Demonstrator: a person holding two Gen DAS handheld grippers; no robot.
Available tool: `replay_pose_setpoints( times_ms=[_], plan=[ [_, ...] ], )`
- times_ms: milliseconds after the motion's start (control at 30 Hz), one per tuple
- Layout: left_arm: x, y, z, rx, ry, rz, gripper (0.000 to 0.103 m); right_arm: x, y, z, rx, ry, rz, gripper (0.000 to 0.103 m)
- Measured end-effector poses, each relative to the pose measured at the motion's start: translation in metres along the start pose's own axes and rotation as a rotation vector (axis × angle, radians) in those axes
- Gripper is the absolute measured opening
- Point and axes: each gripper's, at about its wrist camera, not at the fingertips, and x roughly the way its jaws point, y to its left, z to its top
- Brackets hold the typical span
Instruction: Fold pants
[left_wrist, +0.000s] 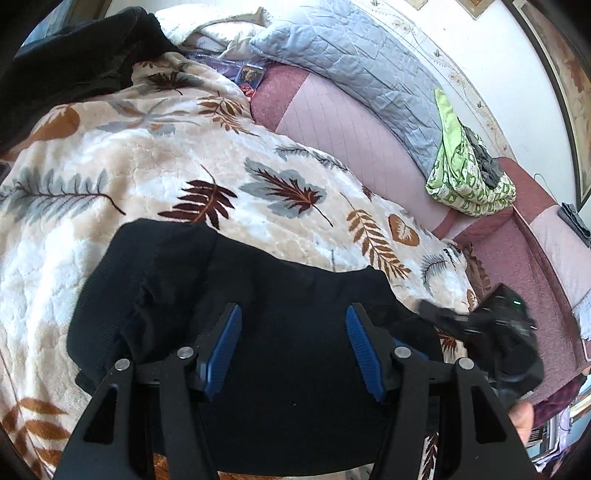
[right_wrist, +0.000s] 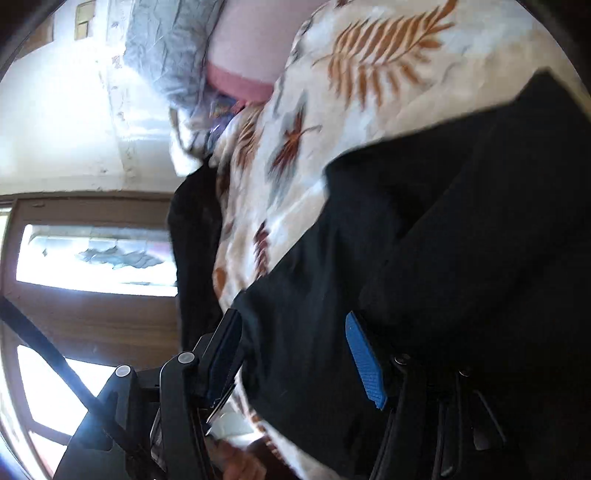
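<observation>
Black pants (left_wrist: 258, 295) lie folded in a compact stack on a leaf-patterned blanket (left_wrist: 147, 155). My left gripper (left_wrist: 294, 310) hovers over the near half of the stack. Its blue pads (left_wrist: 221, 347) stand wide apart and open, with only cloth below them. At the stack's right edge the right gripper's black body (left_wrist: 502, 317) shows blurred. In the rolled right wrist view the same pants (right_wrist: 443, 240) fill the right side. My right gripper (right_wrist: 291, 315) is open over their edge, and its blue pad (right_wrist: 365, 362) is clear of the cloth.
A grey quilted pillow (left_wrist: 354, 66) and a green patterned cloth (left_wrist: 465, 173) lie on the pink sheet (left_wrist: 332, 114) behind the blanket. Another black garment (left_wrist: 74, 55) is heaped at the far left. A hand (left_wrist: 521, 421) shows at lower right. A wooden window frame (right_wrist: 92, 325) is beyond the bed.
</observation>
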Motion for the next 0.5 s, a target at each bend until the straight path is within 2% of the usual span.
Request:
replay_pose_setpoints(
  times_ms=[67, 133, 200, 267, 367, 400, 500],
  plan=[
    [-0.002, 0.002, 0.001, -0.01, -0.005, -0.003, 0.059, -0.012, 0.011, -0.008, -0.033, -0.004, 0.069, 0.065],
    [-0.003, 0.004, 0.002, -0.025, -0.008, -0.014, 0.062, -0.036, 0.015, -0.015, -0.046, -0.049, 0.109, 0.067],
    [-0.004, 0.003, 0.003, -0.032, -0.014, -0.015, 0.063, -0.056, 0.008, -0.022, -0.015, -0.092, 0.137, 0.068],
    [-0.004, 0.002, 0.002, -0.026, -0.017, -0.008, 0.063, -0.059, -0.004, -0.027, 0.03, -0.095, 0.145, 0.069],
    [-0.005, 0.002, 0.002, -0.013, -0.021, 0.017, 0.063, -0.041, -0.023, -0.045, 0.103, -0.008, 0.122, 0.07],
    [-0.005, 0.003, 0.002, -0.009, -0.022, 0.028, 0.063, -0.028, -0.025, -0.057, 0.092, 0.039, 0.106, 0.067],
    [-0.005, 0.006, 0.002, -0.016, -0.021, 0.04, 0.063, -0.006, -0.012, -0.079, 0.01, 0.129, 0.061, 0.067]
  ],
)
